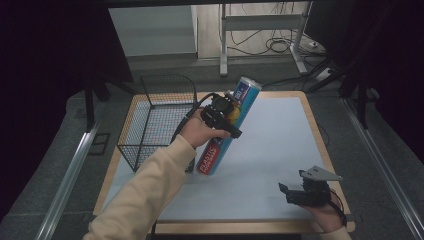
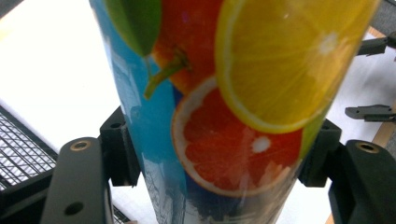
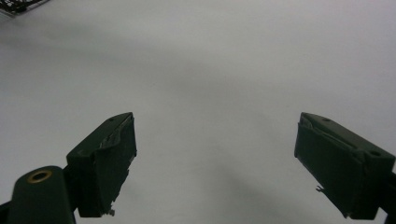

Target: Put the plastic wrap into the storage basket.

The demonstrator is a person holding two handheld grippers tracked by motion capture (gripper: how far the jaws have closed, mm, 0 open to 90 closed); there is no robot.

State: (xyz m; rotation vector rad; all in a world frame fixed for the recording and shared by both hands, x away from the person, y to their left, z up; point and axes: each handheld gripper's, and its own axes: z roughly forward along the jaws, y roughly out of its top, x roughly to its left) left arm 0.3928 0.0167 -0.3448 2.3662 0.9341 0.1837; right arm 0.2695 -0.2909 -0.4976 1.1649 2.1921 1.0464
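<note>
Tall blue tube (image 1: pixel 228 131) tilted, citrus slices printed on it, red label text unreadable, left gripper (image 1: pixel 220 116) fingers clamped on it, right gripper (image 1: pixel 306 192) fingers wide, empty.

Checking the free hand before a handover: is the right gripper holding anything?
No, the right gripper has its jaws wide apart over the bare table.

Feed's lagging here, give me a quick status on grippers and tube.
Left gripper shut on tube, tube tilted, base by the basket. Right gripper open over bare mat. Nothing in the way.
</note>
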